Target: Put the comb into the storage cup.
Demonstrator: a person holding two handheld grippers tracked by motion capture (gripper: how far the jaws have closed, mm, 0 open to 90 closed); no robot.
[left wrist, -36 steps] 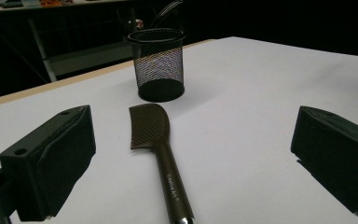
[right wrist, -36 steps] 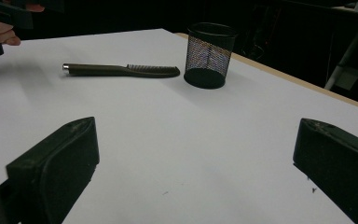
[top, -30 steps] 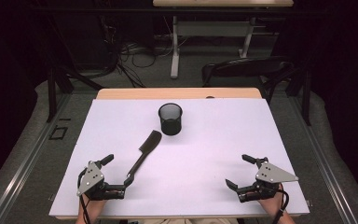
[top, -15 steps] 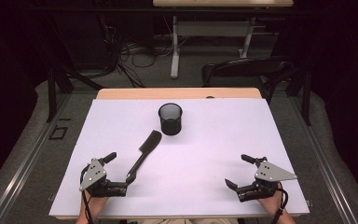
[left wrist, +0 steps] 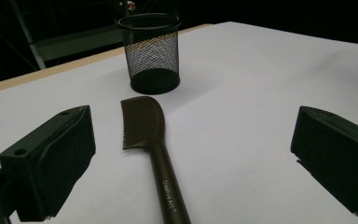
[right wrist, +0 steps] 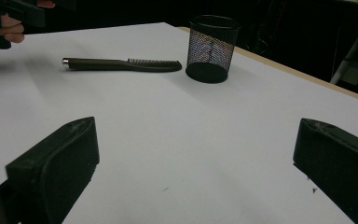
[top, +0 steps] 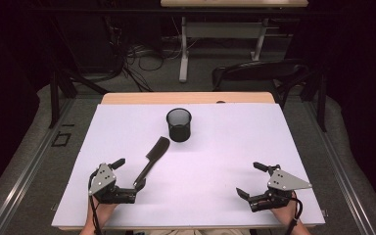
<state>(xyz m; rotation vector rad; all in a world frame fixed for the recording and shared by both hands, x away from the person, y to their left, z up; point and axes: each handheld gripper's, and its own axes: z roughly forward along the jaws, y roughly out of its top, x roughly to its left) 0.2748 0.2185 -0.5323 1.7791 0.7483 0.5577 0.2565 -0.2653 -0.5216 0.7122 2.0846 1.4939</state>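
Item 1. Comb, black, long-handled, lying flat on the white counter. Its toothed head points toward 1 o'clock in the high view, ending just short of the cup; its handle runs back toward 7 o'clock, into the reach of the left gripper. In the left gripper view the comb lies between the two jaws with clear gaps on either side, touched by neither. This layout suggests the handle end is offered for the grasp, leaving the head free to go in first.

Item 2. Mesh cup, black wire, upright, open mouth up, at 12 o'clock on the counter and near its far edge. Nothing shows inside it. It stands just beyond the comb's head, apart from it, and is the likely receptacle.

Item 3. Left gripper, at 7 o'clock, held low over the counter by a hand at the near edge. Jaws spread wide and released, straddling the comb's handle end; judged ready to close on it.

Item 4. Right gripper, at 5 o'clock, well apart from comb and cup. Jaws released, with bare counter between them. It appears parked in reserve, aimed toward the cup and comb.
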